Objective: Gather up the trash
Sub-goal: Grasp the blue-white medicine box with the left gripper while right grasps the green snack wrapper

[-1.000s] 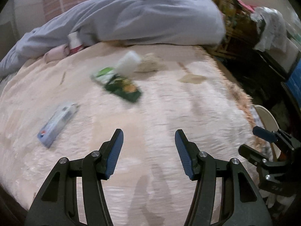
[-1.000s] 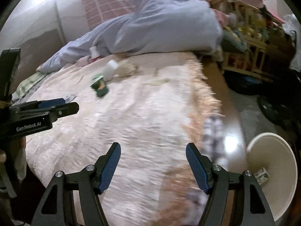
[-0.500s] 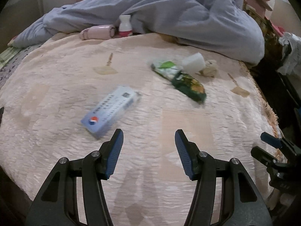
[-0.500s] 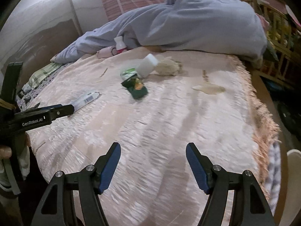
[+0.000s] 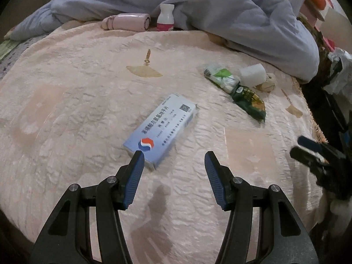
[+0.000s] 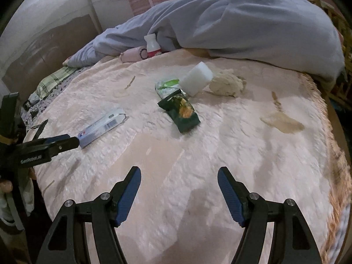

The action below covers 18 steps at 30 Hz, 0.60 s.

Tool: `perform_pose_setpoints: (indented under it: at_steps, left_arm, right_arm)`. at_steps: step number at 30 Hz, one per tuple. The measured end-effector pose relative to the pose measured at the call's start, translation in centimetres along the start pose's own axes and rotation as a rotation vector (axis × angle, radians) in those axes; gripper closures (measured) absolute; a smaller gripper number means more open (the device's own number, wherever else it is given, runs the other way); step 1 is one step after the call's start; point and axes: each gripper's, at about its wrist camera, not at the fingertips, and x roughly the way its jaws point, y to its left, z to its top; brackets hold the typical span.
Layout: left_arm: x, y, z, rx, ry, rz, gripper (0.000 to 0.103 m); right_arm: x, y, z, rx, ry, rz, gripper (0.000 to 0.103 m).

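A pale blue medicine box (image 5: 160, 129) (image 6: 102, 126) lies flat on the pink bedspread (image 5: 66, 114), just ahead of my left gripper (image 5: 173, 156), which is open and holds nothing. Its left fingertip hangs over the box's near corner. Farther right lie a dark green snack wrapper (image 5: 249, 102) (image 6: 182, 113), a white-green packet (image 5: 221, 78) (image 6: 167, 88), a white sponge block (image 5: 252, 74) (image 6: 197, 78) and a crumpled tissue (image 6: 227, 83). My right gripper (image 6: 179, 172) is open over bare bedspread, short of the wrapper.
A grey-blue quilt (image 5: 198, 6) is heaped along the far side. A small white-and-red bottle (image 5: 165, 18) and a pink roll (image 5: 126, 22) lie against it. The bed's fringed edge (image 6: 330, 132) drops off on the right, with dark clutter beyond.
Both grippers swung left over the bed. The medicine box came from the far left to just before my left gripper. The white bin left the right wrist view. Jaw gaps are unchanged.
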Motion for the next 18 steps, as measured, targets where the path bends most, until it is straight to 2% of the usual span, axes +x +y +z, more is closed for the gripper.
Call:
perform_pose_setpoints:
  at_steps: [3,11,13,15,18]
  left_arm:
    - [0.8,0.3,1.0,0.035,0.009,-0.003,0.047]
    - [4.7,0.7,3.3,0.122,0.065,0.053,0.047]
    - [5.2,0.9,3.7,0.122,0.076,0.065,0.047]
    - [5.9,1.3,4.2,0.097,0.099,0.039,0.047]
    - [6.8,1.3,4.6,0.112,0.106,0.058,0.047]
  right_arm:
    - [1.4,0.0,1.3,0.003,0.017,0.004,0.033]
    - [5.1,-0.1,4.1,-0.011,0.049,-0.004,0.028]
    - [6.1,-0.2,5.0,-0.026,0.054,-0.009,0.027]
    - [7.0,-0.2,5.9,-0.034,0.057,-0.019,0.027]
    - [8.8,-0.3,7.1,-0.044,0.074,-0.024,0.027]
